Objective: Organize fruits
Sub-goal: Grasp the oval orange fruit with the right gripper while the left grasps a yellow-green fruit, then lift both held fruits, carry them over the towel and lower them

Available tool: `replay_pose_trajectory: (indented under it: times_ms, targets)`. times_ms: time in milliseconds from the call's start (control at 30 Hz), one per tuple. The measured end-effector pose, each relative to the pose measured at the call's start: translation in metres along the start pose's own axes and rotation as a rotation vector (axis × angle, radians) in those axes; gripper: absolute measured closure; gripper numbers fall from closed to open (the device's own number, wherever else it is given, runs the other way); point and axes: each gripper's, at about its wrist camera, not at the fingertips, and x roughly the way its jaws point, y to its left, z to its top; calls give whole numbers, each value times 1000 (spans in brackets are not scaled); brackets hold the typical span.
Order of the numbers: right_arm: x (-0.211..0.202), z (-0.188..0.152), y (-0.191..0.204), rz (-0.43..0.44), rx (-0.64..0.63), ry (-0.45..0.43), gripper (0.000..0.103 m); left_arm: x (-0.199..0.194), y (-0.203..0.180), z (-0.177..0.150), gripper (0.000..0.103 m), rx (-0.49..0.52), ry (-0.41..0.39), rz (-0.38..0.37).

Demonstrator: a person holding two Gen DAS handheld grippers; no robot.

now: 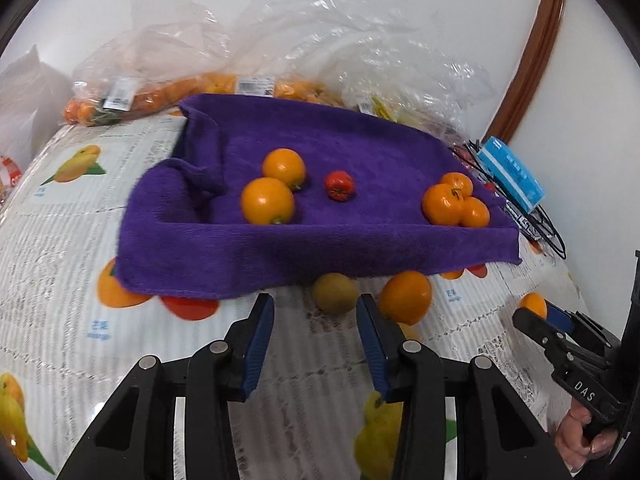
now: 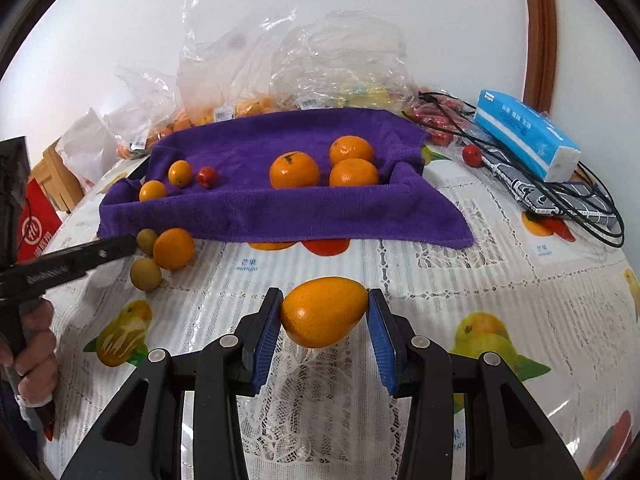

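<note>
A purple towel (image 1: 304, 236) (image 2: 304, 208) lies on the table with fruit on it: two small oranges (image 1: 267, 200) at its left, a small red fruit (image 1: 339, 186) in the middle, three tangerines (image 1: 454, 200) (image 2: 294, 170) at its right. My left gripper (image 1: 316, 312) is open and empty, just in front of a green-brown fruit (image 1: 334, 293) and an orange (image 1: 406, 297) that lie off the towel's front edge. My right gripper (image 2: 325, 308) is shut on an oval orange fruit (image 2: 324, 316) above the tablecloth; it also shows in the left wrist view (image 1: 534, 305).
Clear plastic bags of fruit (image 1: 168, 92) (image 2: 240, 92) stand behind the towel against the wall. A blue tissue pack (image 2: 528, 134) on a black wire rack (image 2: 576, 200) sits at the right. The tablecloth (image 2: 440, 280) has printed fruit pictures. A second green-brown fruit (image 2: 146, 274) lies near the left gripper.
</note>
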Motion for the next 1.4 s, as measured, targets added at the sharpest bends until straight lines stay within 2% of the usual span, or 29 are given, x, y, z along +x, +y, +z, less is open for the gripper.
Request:
replay_pose_trajectory:
  times_ms: [100,200,233,367,633,700,800,967,1400]
  targets:
    - [5,1,2,20,-18,20,60,7,-5,3,65,10,15,22]
    - [11,0,2,37,-19,49,60,12,-11,4,72,31,19,39]
    - [12,0,2,35,-16,55,60,13,-13,4,77,37,22,50]
    - [17,-1,0,10,-1,80,60,13,-16,5,78,48,23,71]
    - [20,0,1,0,-3,92,62,14,-12,6,78,24,20,48]
    - [19,0,0,13,2,89,65,13,-10,6,78,16,17,40]
    - [17,-1,-4,41,20,79,69,8,-4,5,78,-22,-6,10]
    - [13,0,-7,43,35,58,70,1,-2,5,78,-38,-55,-29]
    - [3,-1,-14,28,69,4,70,-14,-13,2,78,-3,-130,-50]
